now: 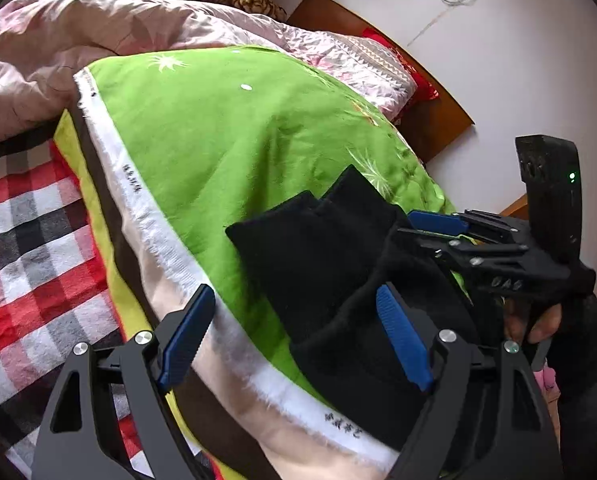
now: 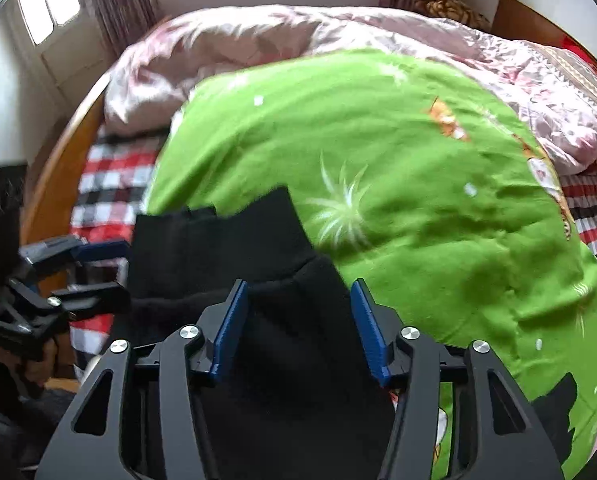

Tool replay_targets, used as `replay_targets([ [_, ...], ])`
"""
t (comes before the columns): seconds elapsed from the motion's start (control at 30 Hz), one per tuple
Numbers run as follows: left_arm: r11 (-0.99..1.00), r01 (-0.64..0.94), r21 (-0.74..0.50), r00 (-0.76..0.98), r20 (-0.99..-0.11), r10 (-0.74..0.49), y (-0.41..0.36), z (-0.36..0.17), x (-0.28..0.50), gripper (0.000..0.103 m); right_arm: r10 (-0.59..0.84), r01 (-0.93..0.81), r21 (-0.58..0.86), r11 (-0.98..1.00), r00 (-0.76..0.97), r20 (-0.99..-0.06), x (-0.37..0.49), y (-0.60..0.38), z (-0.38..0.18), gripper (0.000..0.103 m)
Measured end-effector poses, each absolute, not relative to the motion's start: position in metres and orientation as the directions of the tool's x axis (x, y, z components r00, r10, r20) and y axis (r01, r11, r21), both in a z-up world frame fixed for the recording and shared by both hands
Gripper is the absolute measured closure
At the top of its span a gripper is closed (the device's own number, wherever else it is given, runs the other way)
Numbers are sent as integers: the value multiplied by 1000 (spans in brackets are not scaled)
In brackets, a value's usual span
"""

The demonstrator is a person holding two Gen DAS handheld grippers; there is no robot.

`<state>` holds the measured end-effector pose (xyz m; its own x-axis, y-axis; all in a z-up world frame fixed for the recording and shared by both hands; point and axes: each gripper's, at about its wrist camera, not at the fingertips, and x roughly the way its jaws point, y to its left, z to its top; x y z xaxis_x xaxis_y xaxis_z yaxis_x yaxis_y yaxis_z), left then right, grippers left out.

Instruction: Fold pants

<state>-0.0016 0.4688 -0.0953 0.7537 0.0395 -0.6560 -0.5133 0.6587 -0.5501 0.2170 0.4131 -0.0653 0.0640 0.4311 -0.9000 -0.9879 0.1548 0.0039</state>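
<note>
On the bed, the black pants [image 1: 330, 248] lie on a green sheet [image 1: 218, 140], their leg ends pointing away toward the pink quilt [image 1: 58, 40], long axis running away from both cameras. The left hand-held gripper [image 1: 294, 340] stands wide open, one pad over the pants, gripping nothing. The sheet's white edge bears small dark writing, too blurred to read. The right hand-held gripper [image 2: 298, 328] straddles the pants' near end, half open; whether its pads touch the cloth is unclear.

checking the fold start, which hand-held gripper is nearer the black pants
Right. The right hand-held gripper straddles the black pants with open fingers; the left hand-held gripper sits at their edge, mostly over the green sheet.
</note>
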Motion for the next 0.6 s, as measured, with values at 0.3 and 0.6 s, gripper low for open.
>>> replay_targets([
  [0.3, 661, -546, -515, 734, -675, 80, 477, -102, 10, 85, 486, -985, -47, 167, 123, -865, 206, 405, -67, 87],
  [0.6, 776, -481, -408, 795, -576, 190, 448, -31, 8, 98, 601, -953, -158, 258, 286, -747, 204, 384, -10, 89],
])
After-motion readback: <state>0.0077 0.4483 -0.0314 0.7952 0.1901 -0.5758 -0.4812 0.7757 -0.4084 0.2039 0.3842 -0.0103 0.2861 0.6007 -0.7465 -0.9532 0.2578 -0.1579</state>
